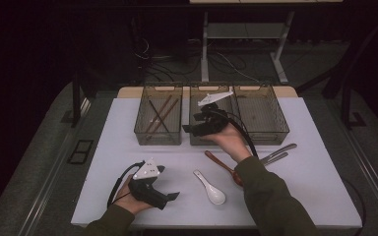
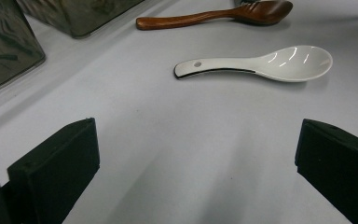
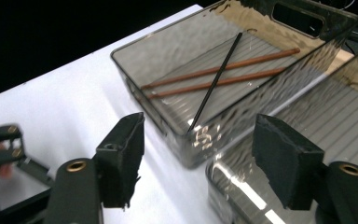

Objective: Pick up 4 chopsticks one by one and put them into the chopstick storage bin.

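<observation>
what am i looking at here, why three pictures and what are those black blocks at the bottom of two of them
A person at a white table holds a hand-operated gripper in each hand. The high view looks down from above; the other two come from cameras riding on the grippers, so the black blocks are each gripper's own fingers.

The left gripper rests near the table's front edge, open, facing a white ceramic spoon and a wooden spoon. The right gripper hangs over three clear bins, open and holding nothing. The left bin holds chopsticks. Metal cutlery lies at the table's right.
</observation>
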